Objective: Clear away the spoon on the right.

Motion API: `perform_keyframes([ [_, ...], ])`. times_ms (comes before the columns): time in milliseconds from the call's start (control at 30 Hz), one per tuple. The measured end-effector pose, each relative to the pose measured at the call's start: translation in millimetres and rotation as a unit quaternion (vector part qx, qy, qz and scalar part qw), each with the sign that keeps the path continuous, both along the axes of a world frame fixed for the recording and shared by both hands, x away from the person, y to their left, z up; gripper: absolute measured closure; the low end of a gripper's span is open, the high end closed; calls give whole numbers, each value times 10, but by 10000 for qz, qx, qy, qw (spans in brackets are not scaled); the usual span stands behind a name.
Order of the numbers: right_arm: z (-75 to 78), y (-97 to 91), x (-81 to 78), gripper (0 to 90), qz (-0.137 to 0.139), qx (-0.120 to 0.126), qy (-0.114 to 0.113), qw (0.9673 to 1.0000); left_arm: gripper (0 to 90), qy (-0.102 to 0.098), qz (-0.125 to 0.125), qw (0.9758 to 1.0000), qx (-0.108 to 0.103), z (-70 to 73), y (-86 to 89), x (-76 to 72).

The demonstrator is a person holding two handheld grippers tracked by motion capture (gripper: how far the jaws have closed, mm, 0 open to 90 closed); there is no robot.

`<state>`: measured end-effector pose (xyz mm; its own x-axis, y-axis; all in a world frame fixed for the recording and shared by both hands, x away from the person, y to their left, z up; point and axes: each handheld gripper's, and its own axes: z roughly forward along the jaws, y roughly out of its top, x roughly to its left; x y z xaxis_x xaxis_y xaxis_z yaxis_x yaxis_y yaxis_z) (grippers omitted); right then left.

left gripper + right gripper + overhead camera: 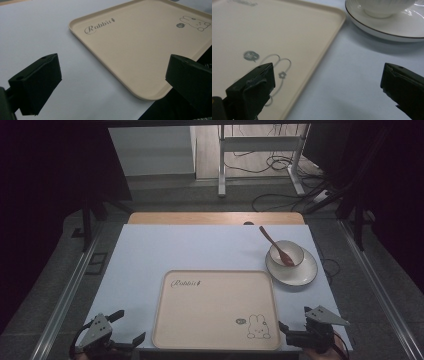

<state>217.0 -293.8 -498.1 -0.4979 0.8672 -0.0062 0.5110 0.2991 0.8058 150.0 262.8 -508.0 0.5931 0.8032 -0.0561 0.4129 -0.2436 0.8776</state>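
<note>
A dim room with cables on the floor lies beyond a pale blue-white table top [165, 250], whose far edge shows a strip of wood. Near the front of the table sits a beige tray [216, 320] printed with the word "Rabbit" and a rabbit drawing at its near right corner. Just beyond the tray's far right corner stands a white saucer [305, 272] carrying a white bowl [295, 251], and a brown spoon [275, 245] rests in the bowl with its handle leaning out to the far left. The left gripper [128, 329] hovers at the table's front left corner, jaws spread wide with nothing between them. The right gripper [295, 318] waits at the tray's near right corner, jaws likewise wide apart and empty.
</note>
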Motion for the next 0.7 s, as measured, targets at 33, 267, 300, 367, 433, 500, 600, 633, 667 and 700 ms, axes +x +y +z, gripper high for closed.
perform_keyframes([
  [33, -5, 4, -2, 0, -4, -78, 15, 10000, 0, 0, -5, 10000, 3, 0, 0, -1],
  [267, 15, 24, -26, 0, 156, -293, -104, 9994, 0, 7, -20, 10000, -10, -2, 8, 1],
  [300, 14, 25, -23, 0, 176, -288, -133, 9993, 0, 8, -20, 10000, -10, -2, 7, 1],
  [367, 14, 20, -21, 0, 197, -268, -151, 9993, 0, 12, -22, 10000, -8, -2, 5, 3],
  [433, 14, 10, -17, 0, 193, -261, -164, 9993, 0, 14, -23, 10000, -7, -2, 3, 3],
  [500, 14, 0, -13, 0, 207, -205, -150, 9995, 0, 15, -23, 10000, -7, -2, 2, 4],
  [600, 15, -7, -10, 0, 211, -177, -147, 9995, 0, 15, -23, 10000, -11, -2, 4, 4],
  [633, 16, -7, -10, 0, 215, -173, -148, 9995, 0, 14, -23, 10000, -11, -2, 4, 3],
  [667, 16, -7, -9, 0, 219, -176, -151, 9995, 0, 13, -22, 10000, -10, -2, 4, 3],
  [700, 17, -7, -8, 0, 232, -177, -156, 9995, 0, 12, -21, 10000, -11, -2, 5, 3],
])
